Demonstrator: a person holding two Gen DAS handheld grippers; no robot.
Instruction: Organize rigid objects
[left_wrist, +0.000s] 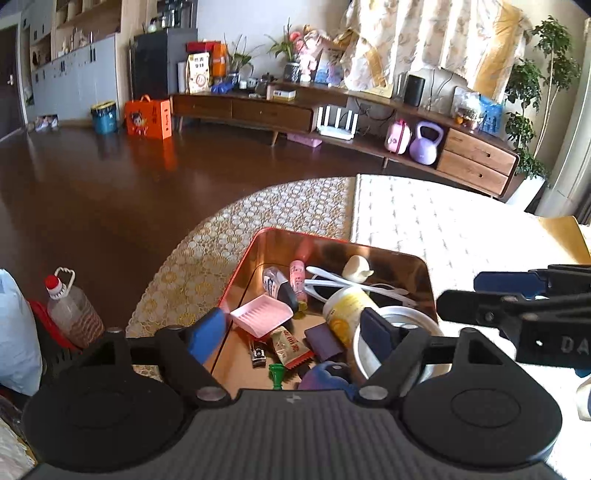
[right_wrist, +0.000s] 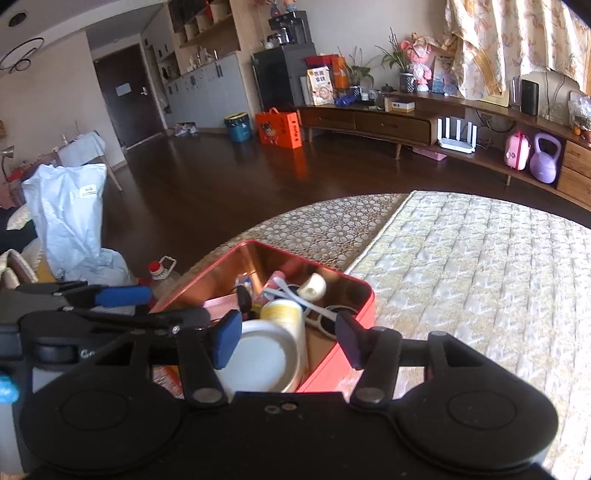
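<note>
A red tin box with a coppery inside sits on the round bench, at the seam between its pebble-patterned cover and quilted cloth. Inside lie a pink soap dish, a yellow-and-white bottle, a white round lid, white sunglasses and nail clippers. The left gripper hangs released over the box, grasping nothing; the right gripper, over the box's near right corner, is likewise released and empty.

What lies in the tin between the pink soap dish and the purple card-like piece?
In the left wrist view, a red-and-tan snack packet lies between the pink soap dish and the purple piece, inside the red tin.
</note>
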